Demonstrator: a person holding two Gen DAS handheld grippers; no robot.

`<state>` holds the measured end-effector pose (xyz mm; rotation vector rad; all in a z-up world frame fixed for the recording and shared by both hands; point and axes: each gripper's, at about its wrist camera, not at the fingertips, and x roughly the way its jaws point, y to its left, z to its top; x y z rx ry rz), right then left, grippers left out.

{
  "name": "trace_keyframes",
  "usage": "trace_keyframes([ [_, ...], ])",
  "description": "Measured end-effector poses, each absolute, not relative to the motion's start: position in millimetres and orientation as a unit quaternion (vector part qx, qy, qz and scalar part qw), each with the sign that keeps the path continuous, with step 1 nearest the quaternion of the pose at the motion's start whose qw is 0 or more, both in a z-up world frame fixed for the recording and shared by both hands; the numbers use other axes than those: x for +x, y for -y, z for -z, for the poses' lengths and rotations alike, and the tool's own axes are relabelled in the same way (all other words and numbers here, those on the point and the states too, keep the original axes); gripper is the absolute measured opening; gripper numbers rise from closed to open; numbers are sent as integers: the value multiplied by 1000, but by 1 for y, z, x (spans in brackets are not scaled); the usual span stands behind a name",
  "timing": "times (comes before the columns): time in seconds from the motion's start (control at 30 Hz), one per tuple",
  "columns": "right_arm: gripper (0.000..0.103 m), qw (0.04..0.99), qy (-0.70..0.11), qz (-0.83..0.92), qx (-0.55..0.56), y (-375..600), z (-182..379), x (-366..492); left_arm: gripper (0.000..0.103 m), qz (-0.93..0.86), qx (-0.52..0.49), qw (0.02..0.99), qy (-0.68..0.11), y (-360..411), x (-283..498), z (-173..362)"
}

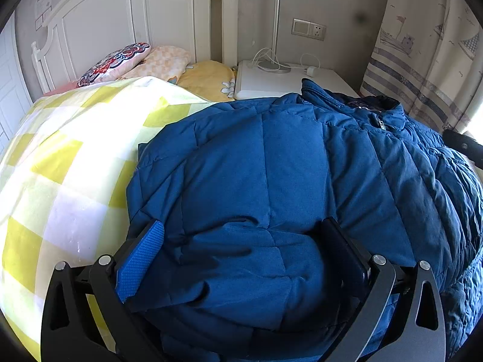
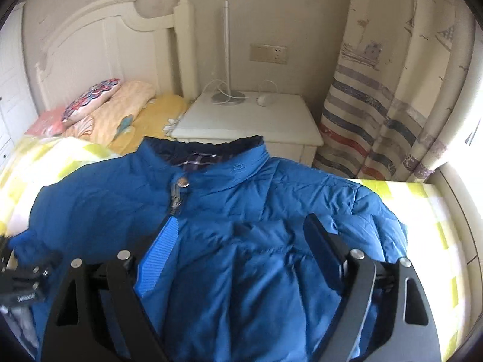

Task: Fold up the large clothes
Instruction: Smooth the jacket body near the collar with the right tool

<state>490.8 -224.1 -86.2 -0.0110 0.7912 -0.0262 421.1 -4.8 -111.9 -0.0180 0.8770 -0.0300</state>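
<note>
Left wrist view shows the jacket spread on the bed, collar toward the nightstand; folding looks barely begun, sleeves and body remaining. Left gripper sits low, its wide-apart fingers straddling a puffy bulge without pinching it. Right gripper, likewise released, hovers over the chest.

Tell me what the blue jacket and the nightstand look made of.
Blue jacket: matte woven shell, probably polyester or cotton blend, with puffy fill; stitched quilt lines bulge between seams.
Nightstand: likely painted wood, smooth off-white satin finish with a moulded top edge; the material under the paint is not visible.
</note>
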Motion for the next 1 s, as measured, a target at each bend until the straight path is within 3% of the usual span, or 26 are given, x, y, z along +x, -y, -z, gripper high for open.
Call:
trace_keyframes([
  [0.07,90,897,-442,12,-8,231,120,508,99,16,-10,906,-424,5,421,112],
  [0.17,89,895,-446,7,9,236,117,503,99,18,-14,906,-423,4,420,111],
  [0.37,90,927,-375,-19,-22,219,78,424,99,17,-16,905,-424,4,421,111],
  [0.5,93,905,-417,-23,-76,218,117,407,99,18,-17,905,-424,5,421,111],
  [0.67,96,910,-408,-30,-64,222,126,410,99,17,-16,905,-424,4,421,111],
  [0.8,97,909,-413,-42,-44,228,124,409,99,2,-2,905,-426,9,420,109],
  [1.0,96,915,-397,-52,-50,211,93,349,99,36,25,909,-415,48,356,81],
])
